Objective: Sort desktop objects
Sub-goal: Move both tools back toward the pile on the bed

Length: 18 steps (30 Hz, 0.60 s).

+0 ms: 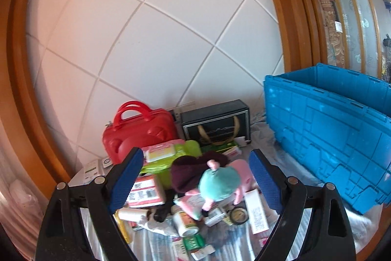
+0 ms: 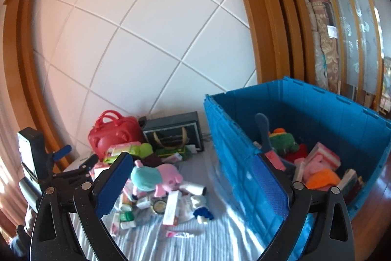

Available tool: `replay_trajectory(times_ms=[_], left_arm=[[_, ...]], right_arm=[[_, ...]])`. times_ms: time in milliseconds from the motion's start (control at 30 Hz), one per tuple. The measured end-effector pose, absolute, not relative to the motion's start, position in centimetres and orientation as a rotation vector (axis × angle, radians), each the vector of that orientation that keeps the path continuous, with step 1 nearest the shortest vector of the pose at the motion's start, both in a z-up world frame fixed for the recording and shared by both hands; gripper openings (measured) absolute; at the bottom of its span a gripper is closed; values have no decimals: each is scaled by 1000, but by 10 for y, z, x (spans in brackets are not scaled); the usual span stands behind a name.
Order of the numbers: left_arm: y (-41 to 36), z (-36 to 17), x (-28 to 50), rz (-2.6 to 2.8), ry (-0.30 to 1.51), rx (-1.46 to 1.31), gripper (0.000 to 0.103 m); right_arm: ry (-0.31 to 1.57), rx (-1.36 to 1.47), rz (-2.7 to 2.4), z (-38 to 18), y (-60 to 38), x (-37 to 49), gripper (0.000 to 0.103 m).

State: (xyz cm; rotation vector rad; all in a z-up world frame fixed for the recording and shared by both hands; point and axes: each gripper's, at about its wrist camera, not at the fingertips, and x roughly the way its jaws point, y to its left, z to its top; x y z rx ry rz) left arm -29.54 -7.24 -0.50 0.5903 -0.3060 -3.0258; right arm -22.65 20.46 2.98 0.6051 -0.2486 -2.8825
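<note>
Desktop objects (image 1: pixel 185 202) are lying in a loose heap on the cloth-covered tabletop (image 2: pixel 195 241), just left of the blue crate (image 2: pixel 244 151). A pink-and-teal plush toy (image 1: pixel 220 182) is sitting on top of the heap, with a dark maroon cloth (image 1: pixel 185 170) beside it and small boxes, bottles and tubes scattered around. Behind them a red case (image 1: pixel 136 133) and a black box (image 1: pixel 217 124) are standing against the white wall. I am holding my left gripper (image 1: pixel 195 177) above the heap, jaws wide apart and gripping nothing. My right gripper (image 2: pixel 193 185) is hanging between heap and crate, jaws spread wide and empty too. Inside the crate, plush toys and boxes (image 2: pixel 317 163) are already lying.
</note>
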Motion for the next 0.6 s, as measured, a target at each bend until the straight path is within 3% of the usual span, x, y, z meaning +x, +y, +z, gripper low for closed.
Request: replay_trajectory(times_ms=[233, 600], left_arm=[[-154, -22, -283, -2896, -374, 590, 89], [-199, -68, -295, -2785, -224, 736, 89]], right_arm=[[-226, 642, -2838, 6, 153, -232, 101], [-130, 757, -2708, -34, 121, -288, 102]])
